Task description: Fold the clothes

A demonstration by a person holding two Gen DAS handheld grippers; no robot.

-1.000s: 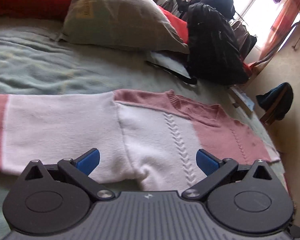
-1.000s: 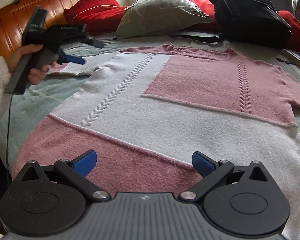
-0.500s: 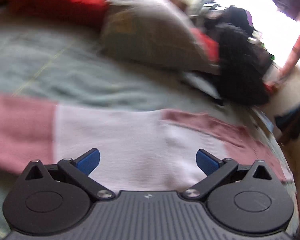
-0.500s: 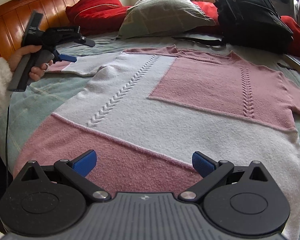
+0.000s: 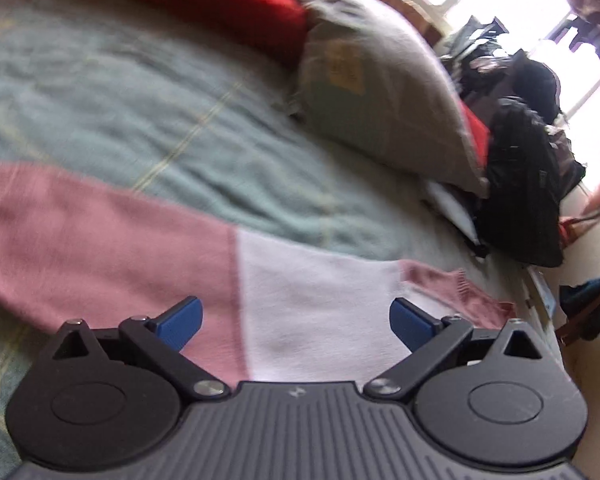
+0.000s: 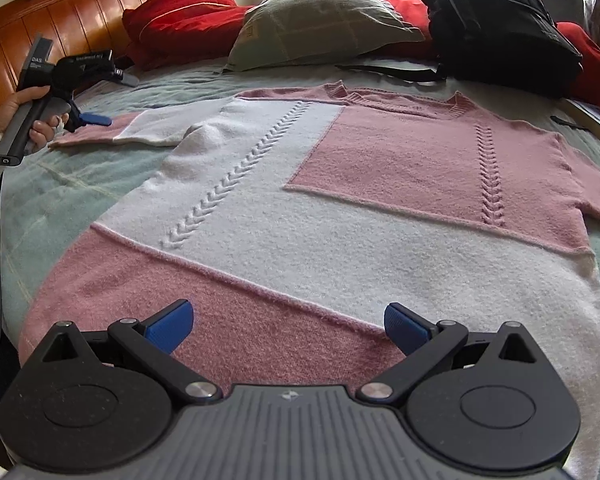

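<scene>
The sweater [image 6: 300, 208] is lying flat on the bed [image 6: 60, 184]. Both grippers, left [image 5: 296, 320] over its sleeve [image 5: 140, 240] (blurred) and right [image 6: 288, 322] over the hem, are gaping apart.

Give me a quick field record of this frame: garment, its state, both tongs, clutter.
garment: pink and white sweater
state: spread flat on the bed, unfolded, left sleeve stretched out sideways
left tongs: open, above the left sleeve, holding nothing
right tongs: open, above the hem, holding nothing
clutter: grey pillow, red pillow, black backpack at the head of the bed
</scene>
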